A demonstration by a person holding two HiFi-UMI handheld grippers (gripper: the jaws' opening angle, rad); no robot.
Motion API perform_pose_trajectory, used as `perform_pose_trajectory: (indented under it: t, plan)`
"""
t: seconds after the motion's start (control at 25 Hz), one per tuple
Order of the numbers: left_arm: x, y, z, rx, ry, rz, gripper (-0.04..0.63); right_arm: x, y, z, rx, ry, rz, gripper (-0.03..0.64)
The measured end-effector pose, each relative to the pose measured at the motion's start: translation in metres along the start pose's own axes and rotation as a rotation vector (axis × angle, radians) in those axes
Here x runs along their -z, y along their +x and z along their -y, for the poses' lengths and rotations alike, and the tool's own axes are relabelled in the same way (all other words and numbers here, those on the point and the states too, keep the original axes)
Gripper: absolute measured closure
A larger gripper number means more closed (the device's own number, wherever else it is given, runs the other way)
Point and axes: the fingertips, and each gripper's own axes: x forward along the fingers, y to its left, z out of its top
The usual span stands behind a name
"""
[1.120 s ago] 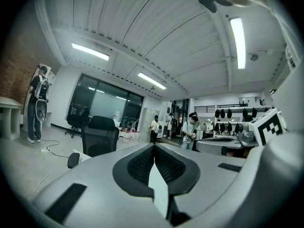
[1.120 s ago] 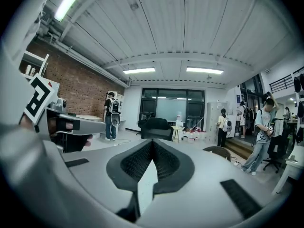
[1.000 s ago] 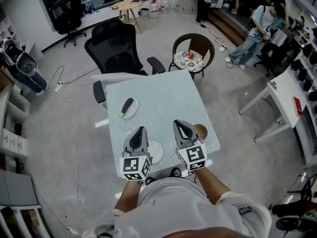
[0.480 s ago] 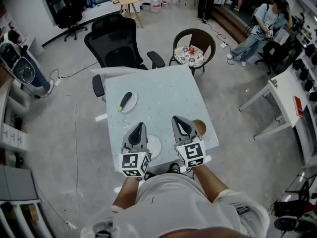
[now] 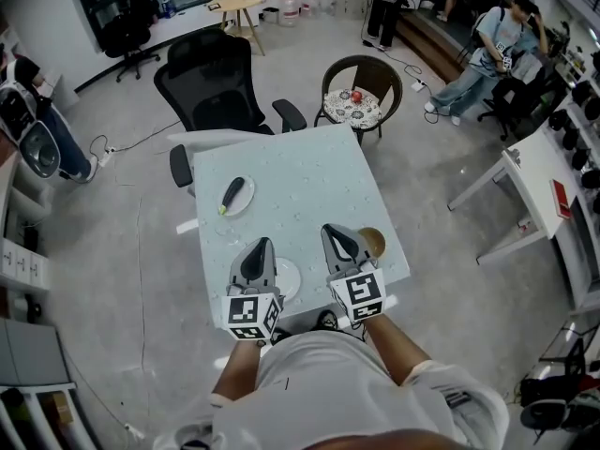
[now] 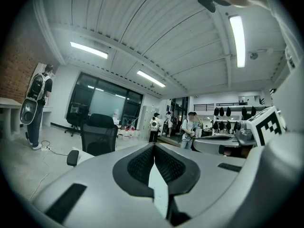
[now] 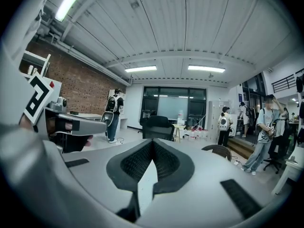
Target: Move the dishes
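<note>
Head view: a pale square surface [image 5: 309, 172] is seen from steeply above, with three dishes spread over it and both grippers held above its near edge.
Left gripper [image 5: 262, 245]: the jaws are pressed together with nothing between them; it is held over the white plate.
Right gripper [image 5: 335, 231]: the jaws are likewise closed and empty; it is held just beside the bowl.
Far plate [image 5: 242, 202]: set near the surface's left edge, well apart from both grippers.
White plate [image 5: 289, 279]: set at the near edge, partly hidden under the left gripper.
Bowl [image 5: 373, 243]: brown, set near the right edge.
Vegetable [image 5: 232, 195]: dark and long, laid loose across the far plate.
Stage: the scene fits dishes waiting to be lifted as well as dishes already set down.
Handling: should a dish be carried, its rim is best pinched and kept level, so that the vegetable is not rolled off.
</note>
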Motion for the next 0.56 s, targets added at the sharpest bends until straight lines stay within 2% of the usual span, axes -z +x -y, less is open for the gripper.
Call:
perform_pose_trajectory:
  t: [0.56]
  plan:
    - [-0.0012,0.0020,0.0039,0.016,0.010,-0.004,0.575,0.0051,-0.0034,0.0024,0.005,-0.032,-0.019,0.620]
